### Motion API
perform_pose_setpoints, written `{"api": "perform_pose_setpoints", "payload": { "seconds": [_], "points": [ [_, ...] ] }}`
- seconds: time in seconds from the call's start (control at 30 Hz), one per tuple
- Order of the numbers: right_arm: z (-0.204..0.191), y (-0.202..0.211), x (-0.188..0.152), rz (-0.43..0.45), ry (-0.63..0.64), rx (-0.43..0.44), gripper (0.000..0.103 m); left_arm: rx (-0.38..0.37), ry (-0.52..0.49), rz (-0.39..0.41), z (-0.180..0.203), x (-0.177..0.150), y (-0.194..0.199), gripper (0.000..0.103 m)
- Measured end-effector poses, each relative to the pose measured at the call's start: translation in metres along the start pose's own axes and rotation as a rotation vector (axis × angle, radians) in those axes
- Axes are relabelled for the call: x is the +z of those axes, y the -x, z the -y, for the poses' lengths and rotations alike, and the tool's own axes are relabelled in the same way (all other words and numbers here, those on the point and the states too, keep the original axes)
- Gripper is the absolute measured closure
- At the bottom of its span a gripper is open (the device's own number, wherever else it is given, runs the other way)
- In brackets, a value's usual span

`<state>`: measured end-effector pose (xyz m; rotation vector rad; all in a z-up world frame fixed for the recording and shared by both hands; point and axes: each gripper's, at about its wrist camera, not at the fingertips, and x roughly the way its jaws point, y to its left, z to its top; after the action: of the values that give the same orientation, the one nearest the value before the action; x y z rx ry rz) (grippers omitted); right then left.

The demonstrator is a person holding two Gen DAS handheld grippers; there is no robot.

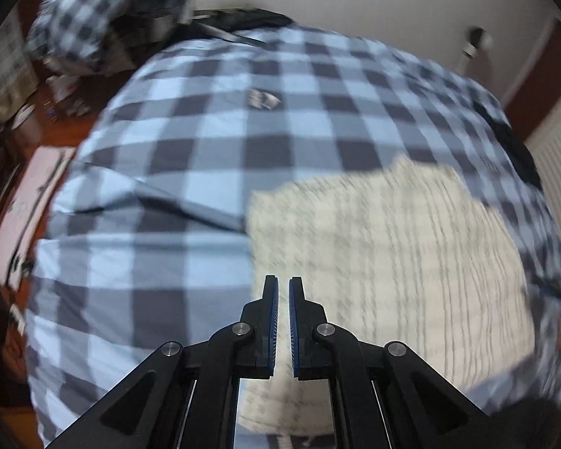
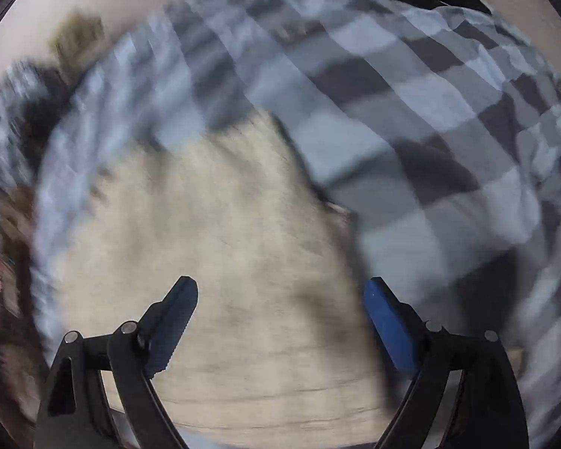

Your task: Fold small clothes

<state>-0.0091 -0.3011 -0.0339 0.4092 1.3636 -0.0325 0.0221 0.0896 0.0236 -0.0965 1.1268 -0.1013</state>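
Left wrist: left tongs [image 1: 283,280] nearly together over cream garment [image 1: 385,254]; right tongs [image 2: 280,288] apart.

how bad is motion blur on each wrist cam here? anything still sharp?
Left wrist: cream garment and checked bedcover smeared moderately, checks still readable; the left hand-held gripper is sharp, jaws nearly together. Right wrist: heavier smear, worst toward the left edge; garment texture lost, dark shadows across it; only the right hand-held gripper, jaws wide apart, stays crisp.
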Motion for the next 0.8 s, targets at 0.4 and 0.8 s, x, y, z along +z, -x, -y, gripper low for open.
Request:
{"api": "perform_pose_setpoints", "payload": {
  "seconds": [0.4, 0.8],
  "points": [
    [0.007, -0.035, 0.059, -0.028, -0.012, 0.034, 0.014, 0.015, -0.019, -0.093, 0.001, -0.017, -0.027, 0.099],
    [-0.015, -0.058, 0.092, -0.009, -0.024, 0.018, 0.102, 0.047, 0.133, -0.072, -0.036, -0.005, -0.03, 0.099]
  ]
}}
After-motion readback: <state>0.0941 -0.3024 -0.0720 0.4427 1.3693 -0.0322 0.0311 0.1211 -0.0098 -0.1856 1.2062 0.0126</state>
